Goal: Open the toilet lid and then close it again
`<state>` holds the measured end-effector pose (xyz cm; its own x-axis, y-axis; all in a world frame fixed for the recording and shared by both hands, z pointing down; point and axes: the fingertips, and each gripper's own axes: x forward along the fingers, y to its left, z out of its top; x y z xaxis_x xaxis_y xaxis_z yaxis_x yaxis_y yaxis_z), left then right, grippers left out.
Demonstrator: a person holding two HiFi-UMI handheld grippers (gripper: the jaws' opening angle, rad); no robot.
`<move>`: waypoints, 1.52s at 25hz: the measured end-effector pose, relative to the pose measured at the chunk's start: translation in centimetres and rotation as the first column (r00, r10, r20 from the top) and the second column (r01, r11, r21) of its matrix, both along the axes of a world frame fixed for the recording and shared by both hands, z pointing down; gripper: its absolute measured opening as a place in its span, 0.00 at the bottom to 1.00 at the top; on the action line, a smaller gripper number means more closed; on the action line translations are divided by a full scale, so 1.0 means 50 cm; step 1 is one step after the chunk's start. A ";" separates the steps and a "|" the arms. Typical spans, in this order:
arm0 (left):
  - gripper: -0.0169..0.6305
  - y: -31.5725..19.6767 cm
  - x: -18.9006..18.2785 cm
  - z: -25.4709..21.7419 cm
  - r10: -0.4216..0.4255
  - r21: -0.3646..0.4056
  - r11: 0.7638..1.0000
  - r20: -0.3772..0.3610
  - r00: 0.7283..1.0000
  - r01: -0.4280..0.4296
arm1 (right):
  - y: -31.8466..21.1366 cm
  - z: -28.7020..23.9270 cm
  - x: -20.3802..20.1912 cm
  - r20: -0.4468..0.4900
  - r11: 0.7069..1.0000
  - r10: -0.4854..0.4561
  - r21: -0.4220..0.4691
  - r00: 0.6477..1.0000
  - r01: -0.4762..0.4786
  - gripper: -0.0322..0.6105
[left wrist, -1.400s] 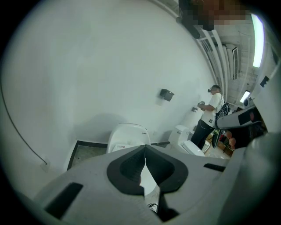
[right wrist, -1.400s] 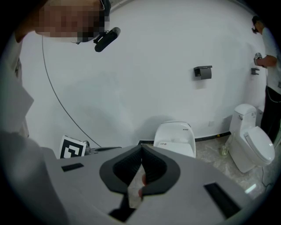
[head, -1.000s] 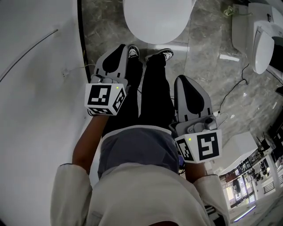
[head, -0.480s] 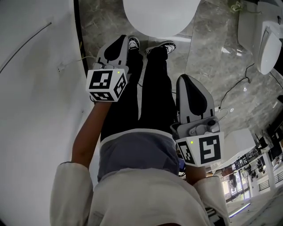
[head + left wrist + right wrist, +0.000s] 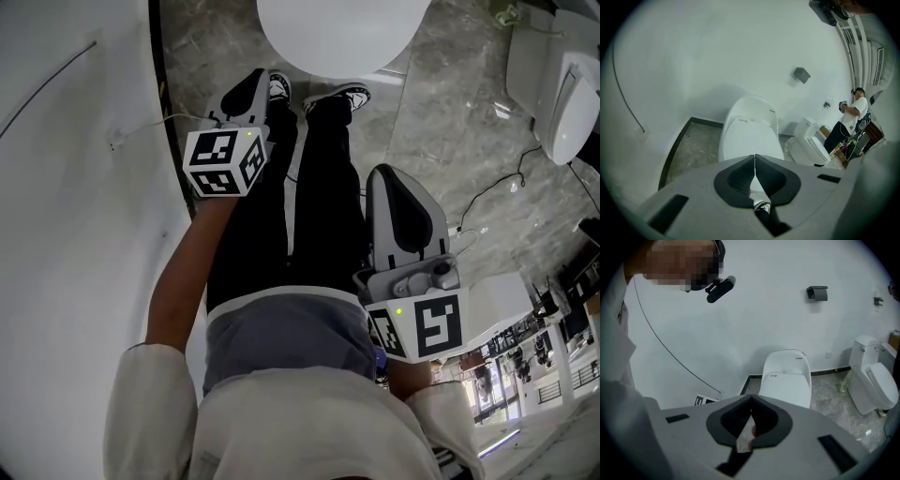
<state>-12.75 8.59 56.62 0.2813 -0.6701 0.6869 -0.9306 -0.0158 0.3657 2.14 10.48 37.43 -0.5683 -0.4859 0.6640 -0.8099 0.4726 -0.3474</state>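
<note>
While lid (image 5: 750, 138) lies down, left tongs (image 5: 754, 158), right tongs (image 5: 751, 399) closed, empty.

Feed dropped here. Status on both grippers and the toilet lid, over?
Left gripper shut, empty. Right gripper shut, empty. Toilet lid down, untouched. Nothing blocking the approach.

toilets (image 5: 785, 380) (image 5: 874, 385): 2 | tongs (image 5: 255, 82) (image 5: 392, 180): 2 | shoes (image 5: 278, 86) (image 5: 339, 96): 2 | wall fixtures (image 5: 817, 293) (image 5: 879, 301): 2 | bystander (image 5: 851, 117): 1
</note>
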 end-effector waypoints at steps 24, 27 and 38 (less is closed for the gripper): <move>0.19 0.003 0.043 0.307 -0.193 -0.295 0.948 -0.227 0.955 0.121 | -0.011 0.061 0.037 -0.009 0.998 0.001 -0.069 1.000 -0.002 0.07; 0.22 0.002 0.042 0.339 -0.241 -0.327 0.933 -0.258 0.936 0.151 | -0.011 0.072 0.035 -0.012 0.997 0.001 -0.077 1.000 -0.002 0.07; 0.29 -0.006 0.056 0.405 -0.360 -0.391 0.895 -0.343 0.868 0.217 | -0.009 0.112 0.038 -0.018 0.993 -0.021 -0.116 1.000 0.019 0.07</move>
